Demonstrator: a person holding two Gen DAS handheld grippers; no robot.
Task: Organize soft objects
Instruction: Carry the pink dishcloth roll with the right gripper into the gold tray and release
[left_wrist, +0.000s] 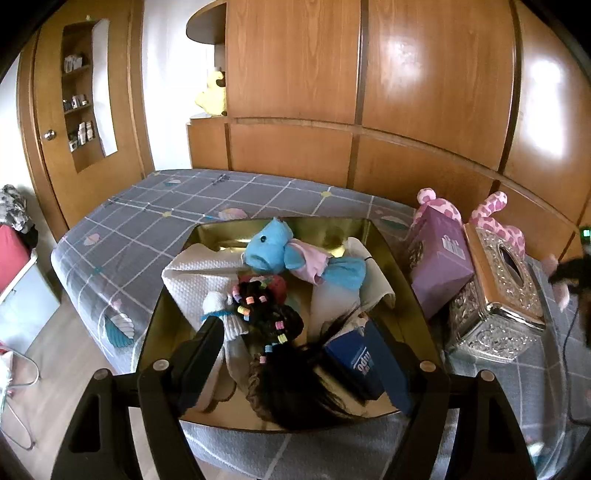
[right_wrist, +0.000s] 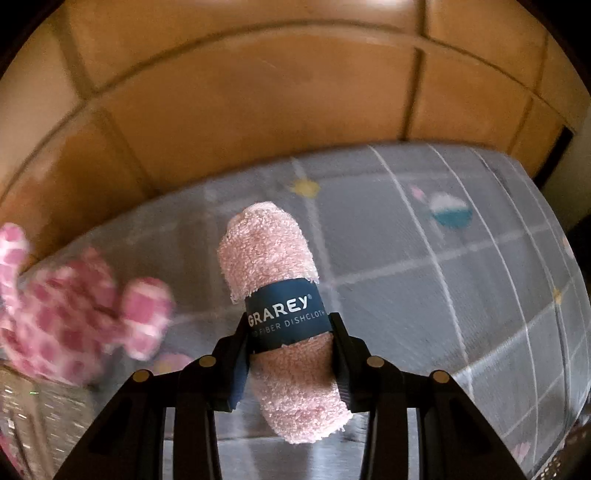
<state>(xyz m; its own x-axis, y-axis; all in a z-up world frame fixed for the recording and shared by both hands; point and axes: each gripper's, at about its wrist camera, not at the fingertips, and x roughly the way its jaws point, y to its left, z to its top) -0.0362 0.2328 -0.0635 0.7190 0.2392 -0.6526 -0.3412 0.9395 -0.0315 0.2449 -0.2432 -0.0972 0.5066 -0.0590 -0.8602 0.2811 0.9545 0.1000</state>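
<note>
fingers of the right gripper pinched the rolled pink dishcloth right at its dark paper band, roll lifted clear of the grey checked bedspread, its free end poking toward twelve o'clock. it looked light, squashy and fluffy, no risk of breaking; the band seemed the firmest spot to hold, though smooth paper might slide. pink spotted plush blurred by at nine o'clock. left gripper hung with fingers spread wide, pinching nothing, over the gold tray where the blue plush toy, white cloth and beaded hair tie sat.
</note>
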